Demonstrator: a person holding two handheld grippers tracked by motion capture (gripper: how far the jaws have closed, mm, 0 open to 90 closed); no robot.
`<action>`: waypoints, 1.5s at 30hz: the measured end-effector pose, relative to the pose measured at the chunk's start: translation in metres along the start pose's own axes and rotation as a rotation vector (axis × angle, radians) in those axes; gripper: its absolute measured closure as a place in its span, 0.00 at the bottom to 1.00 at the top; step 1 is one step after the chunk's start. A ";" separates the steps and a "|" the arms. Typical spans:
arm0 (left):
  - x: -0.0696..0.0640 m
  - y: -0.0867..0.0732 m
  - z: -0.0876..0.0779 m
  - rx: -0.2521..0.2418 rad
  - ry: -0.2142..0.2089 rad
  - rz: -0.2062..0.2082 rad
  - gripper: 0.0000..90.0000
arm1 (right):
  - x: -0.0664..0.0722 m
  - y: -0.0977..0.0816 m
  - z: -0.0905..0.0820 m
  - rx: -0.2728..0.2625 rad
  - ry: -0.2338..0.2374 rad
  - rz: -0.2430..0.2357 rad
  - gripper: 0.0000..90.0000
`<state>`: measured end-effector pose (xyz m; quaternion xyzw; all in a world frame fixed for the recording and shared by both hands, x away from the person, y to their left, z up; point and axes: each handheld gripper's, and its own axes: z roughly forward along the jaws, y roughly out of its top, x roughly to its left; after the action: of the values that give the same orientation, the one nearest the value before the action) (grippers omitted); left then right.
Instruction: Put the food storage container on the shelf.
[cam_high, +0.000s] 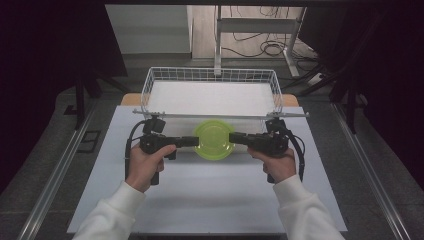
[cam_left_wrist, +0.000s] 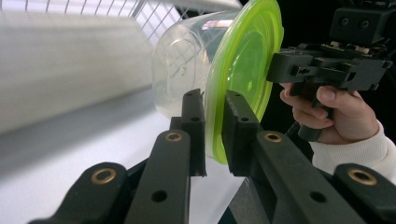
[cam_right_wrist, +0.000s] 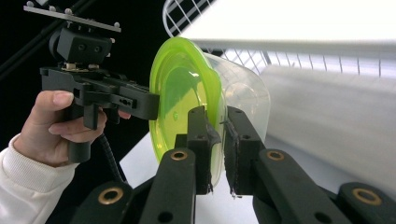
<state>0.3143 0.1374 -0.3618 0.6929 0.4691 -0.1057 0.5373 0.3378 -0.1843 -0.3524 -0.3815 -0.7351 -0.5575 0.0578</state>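
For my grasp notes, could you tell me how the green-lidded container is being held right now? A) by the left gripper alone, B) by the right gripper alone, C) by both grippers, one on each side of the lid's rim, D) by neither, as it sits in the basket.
C: the left gripper and the right gripper each clamp the rim of the green lid from opposite sides.

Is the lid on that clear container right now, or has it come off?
On. The green lid sits across the mouth of the clear container, and the left tool and right tool each clamp its rim on opposite sides.

Lidded container (cam_high: 214, 140) between both hand-held grippers, just before the wire basket (cam_high: 150, 82).
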 end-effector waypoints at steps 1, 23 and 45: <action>-0.003 0.005 -0.002 -0.002 0.002 0.006 0.90 | 0.001 0.003 -0.001 -0.003 0.001 -0.004 0.90; 0.015 0.095 0.001 0.007 -0.016 -0.016 0.90 | -0.021 0.088 0.011 -0.024 0.001 0.051 0.90; 0.071 0.138 0.032 0.033 -0.130 -0.261 0.89 | -0.082 0.118 0.038 0.015 -0.008 0.363 0.88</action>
<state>0.4689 0.1510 -0.3312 0.6265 0.5177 -0.2267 0.5368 0.4826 -0.1820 -0.3167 -0.5097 -0.6583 -0.5311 0.1575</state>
